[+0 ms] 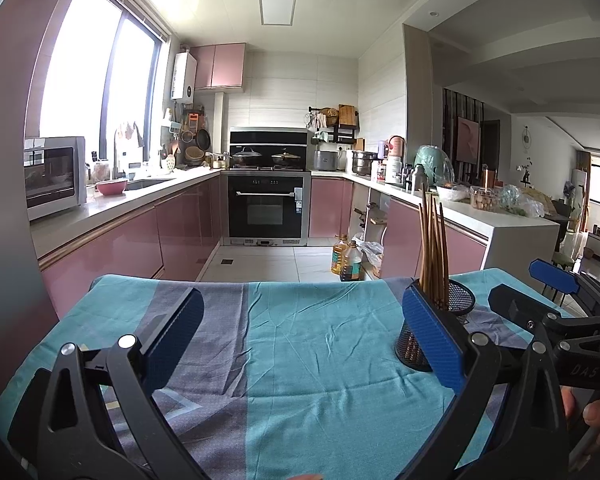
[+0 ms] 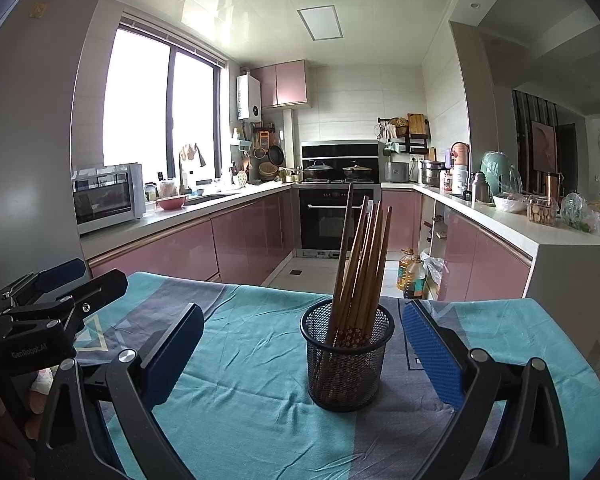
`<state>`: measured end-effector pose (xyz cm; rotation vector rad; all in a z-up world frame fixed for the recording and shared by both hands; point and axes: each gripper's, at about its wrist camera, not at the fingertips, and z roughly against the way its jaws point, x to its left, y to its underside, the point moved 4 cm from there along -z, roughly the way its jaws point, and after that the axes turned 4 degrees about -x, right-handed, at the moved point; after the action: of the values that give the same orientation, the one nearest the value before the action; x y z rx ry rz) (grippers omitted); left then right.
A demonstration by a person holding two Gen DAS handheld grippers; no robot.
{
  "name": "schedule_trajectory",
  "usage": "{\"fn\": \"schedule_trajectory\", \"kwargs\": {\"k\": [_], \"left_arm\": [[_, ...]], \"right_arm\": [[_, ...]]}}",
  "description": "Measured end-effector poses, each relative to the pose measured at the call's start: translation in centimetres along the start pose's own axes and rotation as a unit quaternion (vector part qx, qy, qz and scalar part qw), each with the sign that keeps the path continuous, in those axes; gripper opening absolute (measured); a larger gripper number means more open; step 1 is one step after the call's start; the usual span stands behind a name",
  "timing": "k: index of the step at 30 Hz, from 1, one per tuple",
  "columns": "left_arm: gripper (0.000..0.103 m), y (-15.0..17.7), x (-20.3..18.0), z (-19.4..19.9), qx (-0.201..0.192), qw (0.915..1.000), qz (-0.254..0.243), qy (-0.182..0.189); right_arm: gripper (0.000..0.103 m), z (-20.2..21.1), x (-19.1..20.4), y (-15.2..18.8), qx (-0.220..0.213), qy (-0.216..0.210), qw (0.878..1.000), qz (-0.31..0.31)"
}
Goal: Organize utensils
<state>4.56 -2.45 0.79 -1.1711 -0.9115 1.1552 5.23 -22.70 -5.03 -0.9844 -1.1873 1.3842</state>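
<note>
A black mesh cup (image 2: 346,360) stands upright on the teal and grey tablecloth (image 2: 240,400). Several brown chopsticks (image 2: 364,260) stand in it, leaning slightly. My right gripper (image 2: 300,340) is open and empty, its blue pads either side of the cup, just behind it. In the left wrist view the cup (image 1: 436,328) and chopsticks (image 1: 432,248) sit at the right, partly hidden by my right-hand pad (image 1: 432,340). My left gripper (image 1: 300,332) is open and empty over bare cloth (image 1: 308,360). The right gripper also shows in the left wrist view (image 1: 540,296).
The table's far edge drops to a tiled kitchen floor (image 2: 324,268). Pink cabinets (image 2: 180,252) run along the left and right, an oven (image 2: 328,220) at the back. Oil bottles (image 2: 412,276) stand on the floor. The left gripper's body shows in the right wrist view (image 2: 40,312).
</note>
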Motion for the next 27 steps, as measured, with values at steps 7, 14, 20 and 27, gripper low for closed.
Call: {"fn": "schedule_trajectory", "kwargs": {"k": [7,14,20,27], "left_arm": [[0.098,-0.1,0.04,0.11,0.0,1.0,0.0,0.0],[0.098,-0.16,0.02,0.07,0.001,1.0,-0.001,0.0],[0.098,-0.11,0.05,0.1,0.001,1.0,-0.001,0.001],[0.098,-0.09,0.01,0.09,0.001,1.0,-0.001,0.0]], "right_arm": [[0.096,0.0,0.0,0.0,0.0,0.0,1.0,-0.001],[0.096,-0.1,0.04,-0.05,-0.001,0.002,1.0,-0.002],[0.096,-0.14,0.1,0.03,-0.001,0.002,1.0,-0.003],[0.096,-0.12,0.02,0.06,0.0,0.002,1.0,-0.003]]}}
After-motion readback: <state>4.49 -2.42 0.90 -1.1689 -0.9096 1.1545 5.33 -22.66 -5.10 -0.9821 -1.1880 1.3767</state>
